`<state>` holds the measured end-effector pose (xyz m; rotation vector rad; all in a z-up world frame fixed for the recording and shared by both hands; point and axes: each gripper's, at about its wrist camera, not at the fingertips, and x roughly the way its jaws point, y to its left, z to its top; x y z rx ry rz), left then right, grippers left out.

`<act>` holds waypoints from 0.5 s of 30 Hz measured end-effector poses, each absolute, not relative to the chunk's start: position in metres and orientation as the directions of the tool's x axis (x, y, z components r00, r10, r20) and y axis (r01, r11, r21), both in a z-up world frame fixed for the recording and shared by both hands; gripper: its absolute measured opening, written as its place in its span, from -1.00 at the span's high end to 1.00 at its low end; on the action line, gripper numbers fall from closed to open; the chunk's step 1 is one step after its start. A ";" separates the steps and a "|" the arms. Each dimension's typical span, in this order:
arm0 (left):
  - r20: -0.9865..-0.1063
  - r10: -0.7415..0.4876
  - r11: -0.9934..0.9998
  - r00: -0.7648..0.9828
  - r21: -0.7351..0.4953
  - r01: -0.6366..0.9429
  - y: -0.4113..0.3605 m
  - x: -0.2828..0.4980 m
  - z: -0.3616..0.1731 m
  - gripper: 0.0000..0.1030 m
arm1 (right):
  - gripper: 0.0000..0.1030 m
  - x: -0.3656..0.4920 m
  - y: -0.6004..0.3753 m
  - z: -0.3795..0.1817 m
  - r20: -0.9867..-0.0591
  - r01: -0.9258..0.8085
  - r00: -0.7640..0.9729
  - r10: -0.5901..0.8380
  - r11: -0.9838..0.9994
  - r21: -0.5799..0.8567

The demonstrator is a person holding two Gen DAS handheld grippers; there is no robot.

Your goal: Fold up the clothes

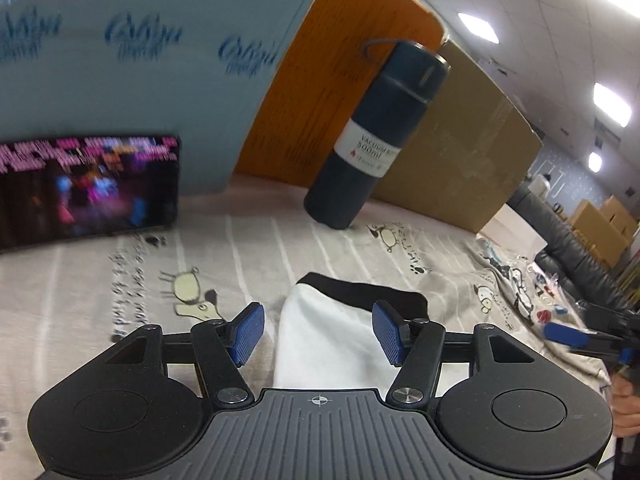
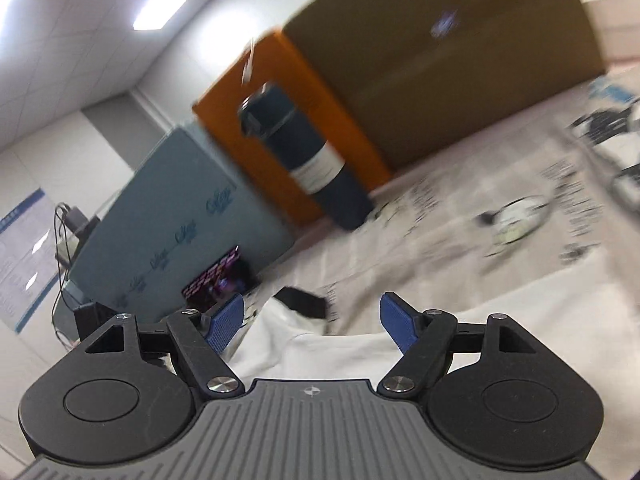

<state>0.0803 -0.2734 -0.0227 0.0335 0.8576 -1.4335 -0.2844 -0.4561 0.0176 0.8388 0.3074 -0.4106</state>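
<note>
A white garment with a black trim [image 1: 332, 336] lies on the printed grey sheet [image 1: 120, 280]. My left gripper [image 1: 318, 334] is open, its blue pads on either side of the garment's near end, just above it. In the right wrist view the same white garment [image 2: 320, 348] with its black end lies below my right gripper [image 2: 312, 322], which is open and holds nothing. The right gripper also shows at the right edge of the left wrist view [image 1: 576, 334].
A dark blue vacuum bottle [image 1: 376, 136] stands behind the garment. A lit phone screen [image 1: 84, 188] leans at the left. A grey-blue box [image 1: 160, 60], an orange box [image 1: 320, 92] and a brown carton [image 1: 460, 152] line the back. A printed cloth [image 1: 512, 288] lies right.
</note>
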 end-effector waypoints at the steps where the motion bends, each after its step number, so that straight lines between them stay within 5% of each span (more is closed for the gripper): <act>1: -0.534 -0.838 0.185 -0.109 -0.467 0.865 -0.276 0.080 -0.028 -0.04 | -0.43 -0.265 -0.460 0.014 -0.432 0.464 0.878 -0.207 0.591 0.660; 5: -0.539 -0.833 0.165 -0.126 -0.458 0.873 -0.281 0.080 -0.041 0.07 | -0.43 -0.196 -0.473 -0.004 -0.499 0.472 0.857 -0.125 0.578 0.665; 8: -0.528 -0.836 0.131 -0.150 -0.457 0.880 -0.281 0.078 -0.043 0.59 | -0.33 -0.164 -0.472 -0.016 -0.571 0.516 0.814 -0.111 0.590 0.621; 12: -0.520 -0.843 0.079 -0.137 -0.371 0.925 -0.278 0.064 -0.036 0.96 | 0.61 -0.156 -0.465 -0.017 -0.580 0.530 0.799 -0.160 0.643 0.553; 15: -0.458 -0.886 0.076 -0.075 -0.304 0.949 -0.274 0.060 -0.015 0.97 | 0.76 -0.160 -0.464 -0.009 -0.520 0.499 0.832 -0.194 0.672 0.547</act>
